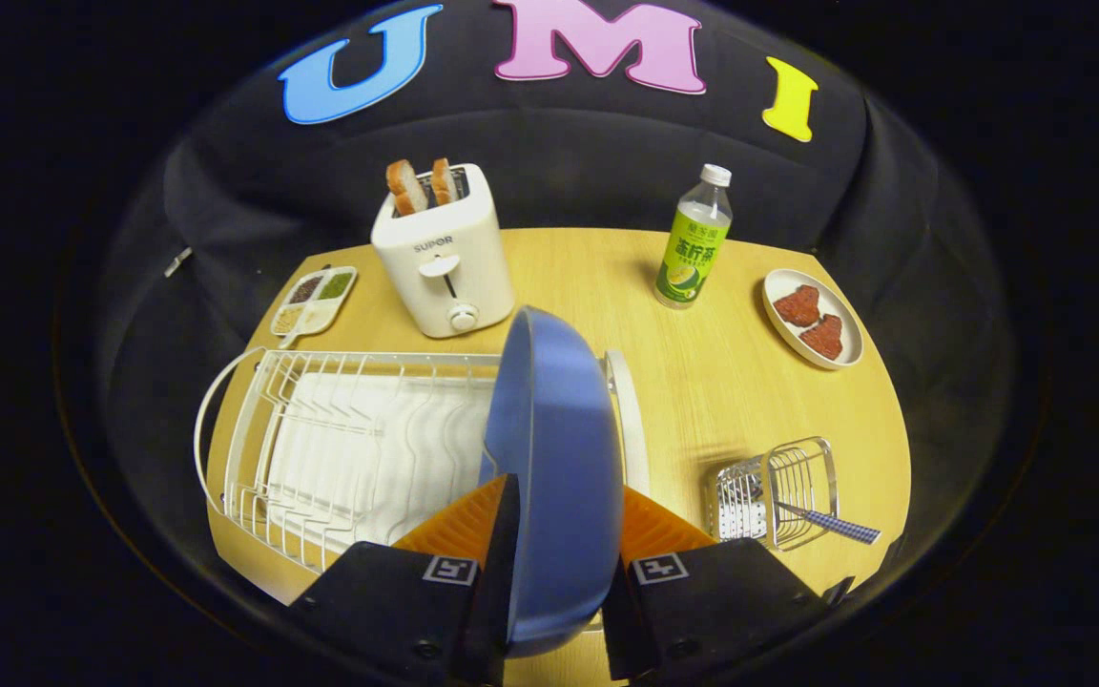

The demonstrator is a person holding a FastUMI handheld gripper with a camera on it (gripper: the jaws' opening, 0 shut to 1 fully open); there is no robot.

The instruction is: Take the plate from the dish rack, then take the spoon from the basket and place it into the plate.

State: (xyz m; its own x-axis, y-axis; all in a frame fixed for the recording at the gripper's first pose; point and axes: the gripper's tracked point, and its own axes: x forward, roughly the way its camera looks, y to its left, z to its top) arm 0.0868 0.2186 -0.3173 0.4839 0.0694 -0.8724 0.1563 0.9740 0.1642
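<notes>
Gripper view puts the claw [559, 534] nearest, its 2 orange fingers [459, 520] clamped on the blue plate [554, 448], 1 pressing each face. The plate stands on edge between them, rim up, likely because that is how it sat in the rack's slots and an edge-on pinch is the only hold a 2-finger claw gets on it. Its lower rim sits deep between the fingers, so the hold looks secure. The claw points forward and slightly down over the bench [721, 382], with the plate at the rack's [340, 448] right end; whether it has cleared the wires I cannot tell. Right of the fingers, a wire basket [778, 491] holds the spoon [836, 524], handle poking out over the rim. Beyond stand a toaster [445, 258] and bottle [694, 243].
</notes>
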